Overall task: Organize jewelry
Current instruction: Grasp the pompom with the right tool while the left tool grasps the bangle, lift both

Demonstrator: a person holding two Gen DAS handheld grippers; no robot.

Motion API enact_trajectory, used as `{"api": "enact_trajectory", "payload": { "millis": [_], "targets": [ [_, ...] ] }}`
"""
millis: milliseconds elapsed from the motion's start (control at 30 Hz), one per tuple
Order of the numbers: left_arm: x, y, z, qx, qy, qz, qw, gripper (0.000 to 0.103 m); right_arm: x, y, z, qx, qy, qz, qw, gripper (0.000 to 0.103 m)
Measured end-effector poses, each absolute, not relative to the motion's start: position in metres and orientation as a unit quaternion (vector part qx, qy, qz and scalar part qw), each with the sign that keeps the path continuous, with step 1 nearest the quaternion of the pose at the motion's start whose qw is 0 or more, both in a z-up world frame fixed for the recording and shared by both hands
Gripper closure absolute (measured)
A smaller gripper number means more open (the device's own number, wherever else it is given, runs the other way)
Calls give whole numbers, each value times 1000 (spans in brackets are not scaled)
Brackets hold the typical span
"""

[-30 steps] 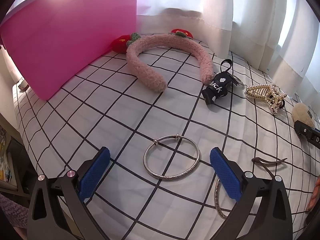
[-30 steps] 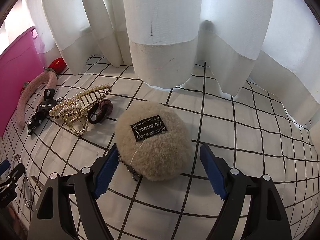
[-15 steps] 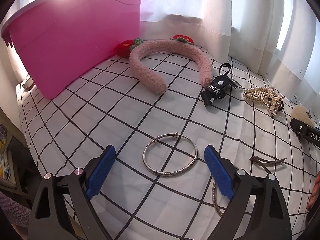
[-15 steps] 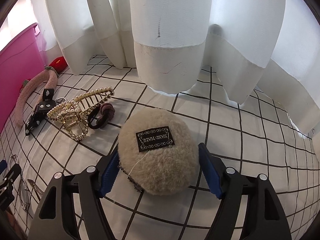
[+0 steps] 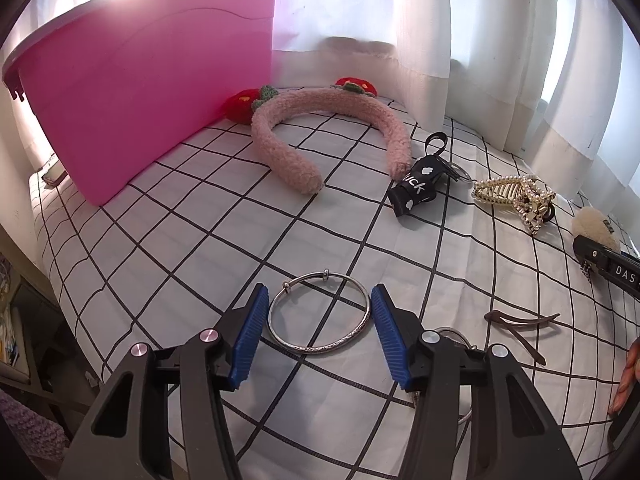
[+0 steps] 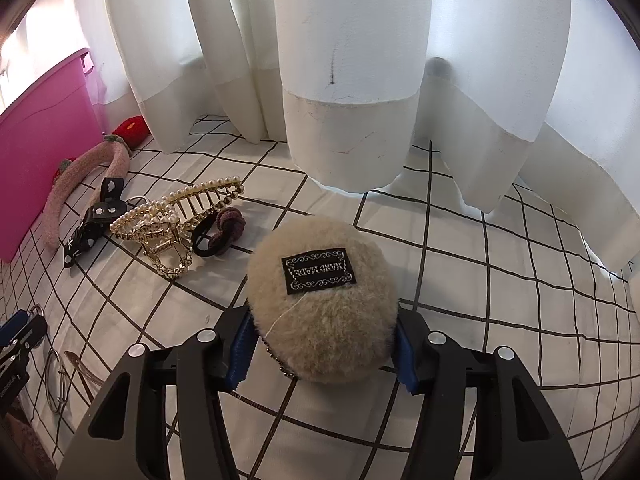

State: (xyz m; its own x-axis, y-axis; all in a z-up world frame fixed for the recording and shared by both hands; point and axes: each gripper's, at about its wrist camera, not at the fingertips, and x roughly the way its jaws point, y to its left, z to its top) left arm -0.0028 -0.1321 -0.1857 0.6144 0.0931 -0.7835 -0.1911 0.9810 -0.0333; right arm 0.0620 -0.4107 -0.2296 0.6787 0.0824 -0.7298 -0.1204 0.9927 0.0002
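This looks like a room in a home, most likely a bedroom; white curtains [image 6: 352,80] with daylight behind them hang down to a surface covered in a white sheet with a black grid [image 5: 168,240], soft like a bed. A pink plastic bin [image 5: 140,80] stands on it; hair things lie about, a fuzzy pink headband [image 5: 332,136] and a pearl hair clip [image 6: 176,220].

the left gripper [image 5: 318,334], jaws just closing, brackets a silver bangle [image 5: 319,313] lying flat on the checked cloth [image 5: 200,248], blue pads [image 5: 250,338] right beside its rim.
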Motion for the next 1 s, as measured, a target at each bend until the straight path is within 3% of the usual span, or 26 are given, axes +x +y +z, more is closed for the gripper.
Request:
{"api": "enact_trajectory", "payload": {
  "millis": [467, 1000],
  "targets": [
    [-5, -125, -146, -61, 418, 71, 904, 52, 29, -423, -195, -13, 394, 79, 916, 48],
    [-2, -93, -7, -93, 350, 81, 929, 51, 19, -361, -62, -16, 324, 193, 926, 48]
  ]
}}
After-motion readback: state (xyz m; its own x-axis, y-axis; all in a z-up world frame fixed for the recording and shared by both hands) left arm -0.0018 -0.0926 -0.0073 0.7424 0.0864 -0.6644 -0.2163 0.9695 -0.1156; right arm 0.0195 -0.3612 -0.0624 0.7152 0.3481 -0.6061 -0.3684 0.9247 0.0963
